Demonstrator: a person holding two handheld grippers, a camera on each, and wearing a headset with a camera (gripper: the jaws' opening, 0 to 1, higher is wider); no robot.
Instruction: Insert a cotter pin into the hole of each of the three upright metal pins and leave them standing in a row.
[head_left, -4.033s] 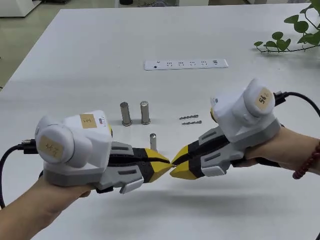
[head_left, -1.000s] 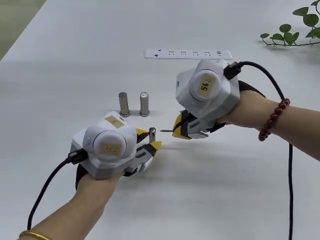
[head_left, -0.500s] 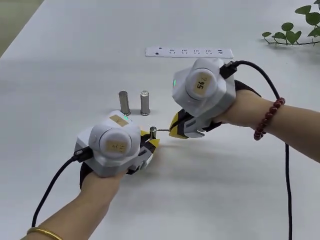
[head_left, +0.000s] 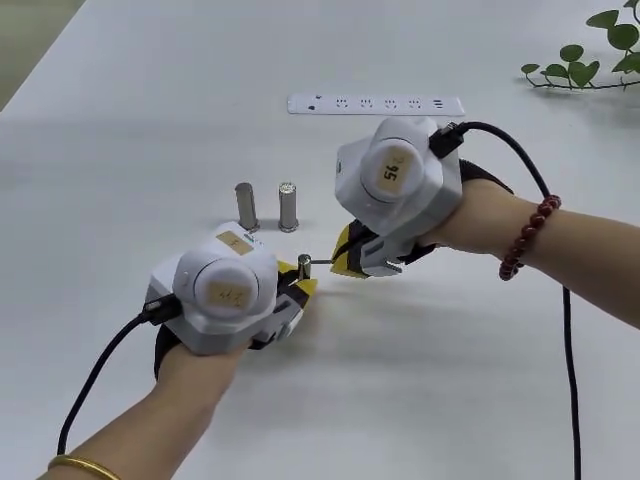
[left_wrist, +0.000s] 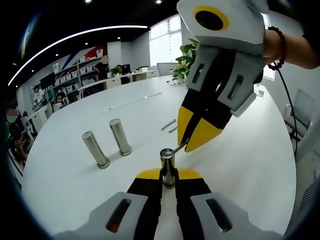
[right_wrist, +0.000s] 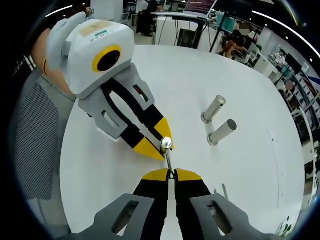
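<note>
While the left gripper (head_left: 301, 282) is clenched on the nearest metal pin (left_wrist: 168, 166), holding it upright on the table (head_left: 450, 380), the right gripper (head_left: 340, 263) pinches a cotter pin (right_wrist: 169, 159) whose tip meets the head of that pin. I judge this the first of three insertions, since the two other metal pins (head_left: 245, 206) behind look bare; next the tip must line up exactly with the small hole and go straight through.

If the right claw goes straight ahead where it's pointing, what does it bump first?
Probably the metal pin in the left claw; the right claw's cotter pin tip sits at its top.
</note>
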